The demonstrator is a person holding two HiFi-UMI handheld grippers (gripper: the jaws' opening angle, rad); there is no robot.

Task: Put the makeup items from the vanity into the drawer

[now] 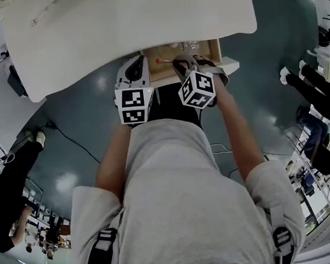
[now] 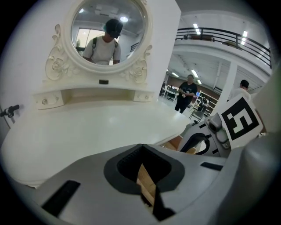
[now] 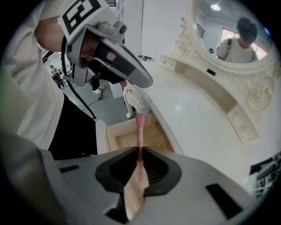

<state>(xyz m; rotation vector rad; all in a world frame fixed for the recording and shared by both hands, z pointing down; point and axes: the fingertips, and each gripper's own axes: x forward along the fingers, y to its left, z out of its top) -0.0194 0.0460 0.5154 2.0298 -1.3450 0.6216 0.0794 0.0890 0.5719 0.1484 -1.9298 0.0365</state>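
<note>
My right gripper [image 3: 139, 151] pinches a pink stick [image 3: 140, 125] over the drawer [image 3: 153, 135]; best lowered inside before I let go. Left gripper [image 2: 141, 146] closed, empty.

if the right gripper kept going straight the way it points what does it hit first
Probably the light wooden open drawer; the thin pink makeup stick clamped in the right gripper would touch its floor first. Depth is unclear.

Drawer [image 3: 127, 136] open under the vanity top's [image 1: 131, 21] front edge, mirror [image 2: 107, 30] behind; over the drawer I hold the stick [image 3: 140, 129] in my right gripper [image 3: 139, 150], left gripper [image 2: 141, 147] beside.
</note>
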